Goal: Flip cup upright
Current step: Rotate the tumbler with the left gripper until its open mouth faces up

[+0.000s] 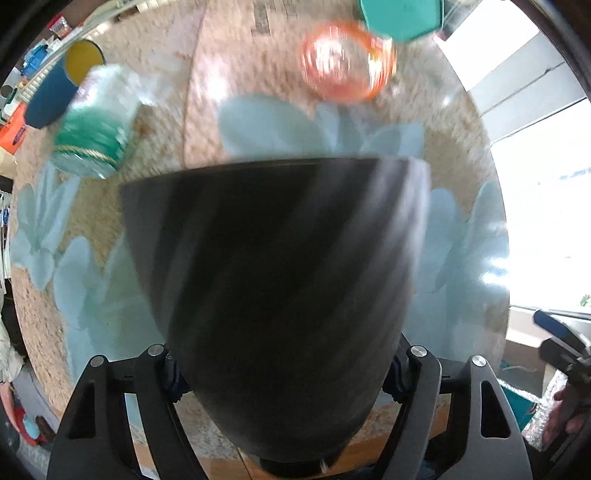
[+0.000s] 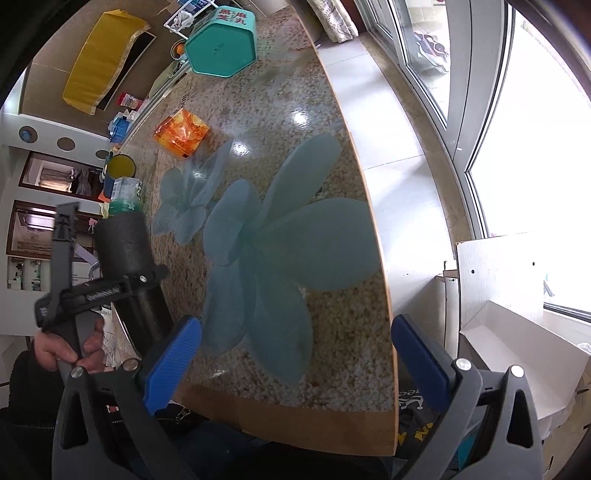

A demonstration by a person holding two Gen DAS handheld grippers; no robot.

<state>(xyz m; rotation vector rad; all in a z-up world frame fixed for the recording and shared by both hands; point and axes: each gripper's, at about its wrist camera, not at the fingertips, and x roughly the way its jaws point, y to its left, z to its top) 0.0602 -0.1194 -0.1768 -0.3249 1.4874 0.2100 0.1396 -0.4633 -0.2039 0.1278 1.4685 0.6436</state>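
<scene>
- Jaws first: left gripper (image 1: 280, 373) is clamped on the black cup (image 1: 273, 277), one finger each side near the cup's narrower end; right gripper (image 2: 295, 354) has jaws wide apart w/ nothing between, blue pads (image 2: 173, 362) bare.
- Left wrist view, left to right: blue cup w/ yellow inside (image 1: 62, 85) at far left edge, then a green-and-clear container (image 1: 96, 122), blurred, so type is unclear. Black cup fills the centre. Orange clear cup (image 1: 347, 61) lies on its side up top, teal hexagonal tub (image 1: 402, 16) just beside it. Right gripper's handle and the hand on it show at far right.
- Right wrist view, left to right: left gripper (image 2: 125, 284) w/ black cup (image 2: 123, 236) held off the table's left edge; glass table (image 2: 332, 332) w/ frosted flower pattern mid-frame; tiled floor and windows to the right.
- Key relation: cup's long axis runs straight out along the left fingers, wider end away from the wrist cam. Whether that far end is rim or base I can't tell. In the right view the cup stands roughly vertical above the gripper, not on the table.
- Left hand has the cup; right hand is well apart, hovering over the table's near edge. Judgement: flip is mid-way, set-down on the table remains, left hand does it.
- Count: 2 grippers, 1 black cup, 1 orange cup, 1 blue/yellow cup, 1 green container, 1 teal tub, 1 table.
</scene>
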